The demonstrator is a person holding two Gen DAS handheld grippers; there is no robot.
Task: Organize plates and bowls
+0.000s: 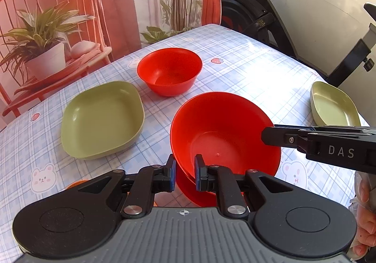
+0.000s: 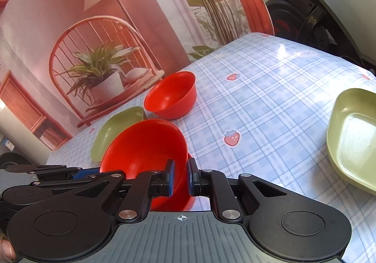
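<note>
A large red bowl (image 1: 223, 131) (image 2: 143, 145) is tilted just above the checked tablecloth, with more red plastic showing under it, apparently a second bowl (image 1: 195, 194). My left gripper (image 1: 185, 165) is shut on the bowl's near rim. My right gripper (image 1: 268, 136) (image 2: 181, 170) comes in from the right and is shut on the opposite rim. In the right wrist view the left gripper (image 2: 91, 171) shows at the bowl's left edge. A smaller red bowl (image 1: 169, 70) (image 2: 171, 96) stands farther back. One green square plate (image 1: 101, 119) (image 2: 117, 129) lies left, another (image 1: 333, 105) (image 2: 352, 136) right.
The table (image 1: 246, 63) (image 2: 270, 98) wears a blue plaid cloth with bears and strawberries. A printed backdrop of a chair and plants hangs behind its far edge. A black exercise bike (image 1: 258, 11) stands beyond the right corner. Fingers of a person's hand (image 1: 364, 234) show at the right.
</note>
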